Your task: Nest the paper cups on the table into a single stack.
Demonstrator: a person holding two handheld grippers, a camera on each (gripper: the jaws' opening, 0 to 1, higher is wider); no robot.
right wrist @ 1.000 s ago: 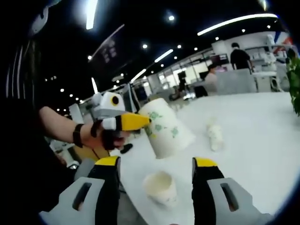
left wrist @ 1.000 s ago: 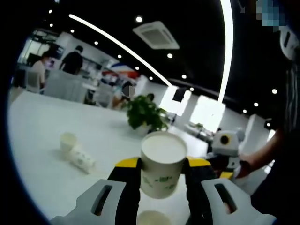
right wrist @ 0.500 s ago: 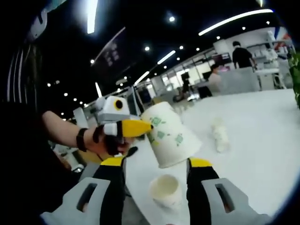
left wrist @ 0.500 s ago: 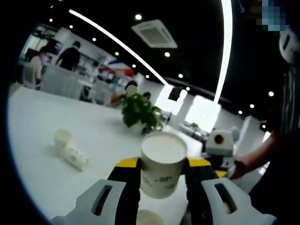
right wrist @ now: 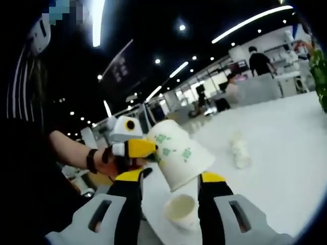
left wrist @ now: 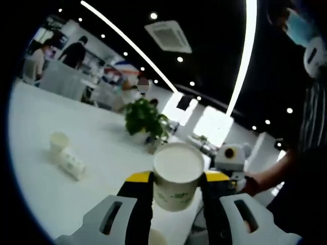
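My left gripper (left wrist: 178, 177) is shut on a white paper cup (left wrist: 179, 166) with green print, held by its sides with the mouth facing the camera. In the right gripper view that same cup (right wrist: 180, 155) hangs tilted, above a second cup (right wrist: 180, 209) standing upright on the white table (right wrist: 276, 153). The left gripper (right wrist: 137, 148) comes in from the left there, with a hand behind it. My right gripper (right wrist: 171, 177) is open, its jaws either side of the standing cup. That cup's rim (left wrist: 156, 238) peeks in below the held cup. Farther off are one upright cup (left wrist: 59, 141) and a lying cup stack (left wrist: 71, 163).
A potted green plant (left wrist: 144, 120) stands on the table beyond the held cup. The right gripper (left wrist: 229, 156) and a person's forearm (left wrist: 265, 176) are at the right. The lying cups (right wrist: 239, 152) rest mid-table. People and chairs are in the far background.
My right gripper's jaws have drawn closer together around the standing cup. The held cup has moved nearer over that cup. Both views have shifted slightly.
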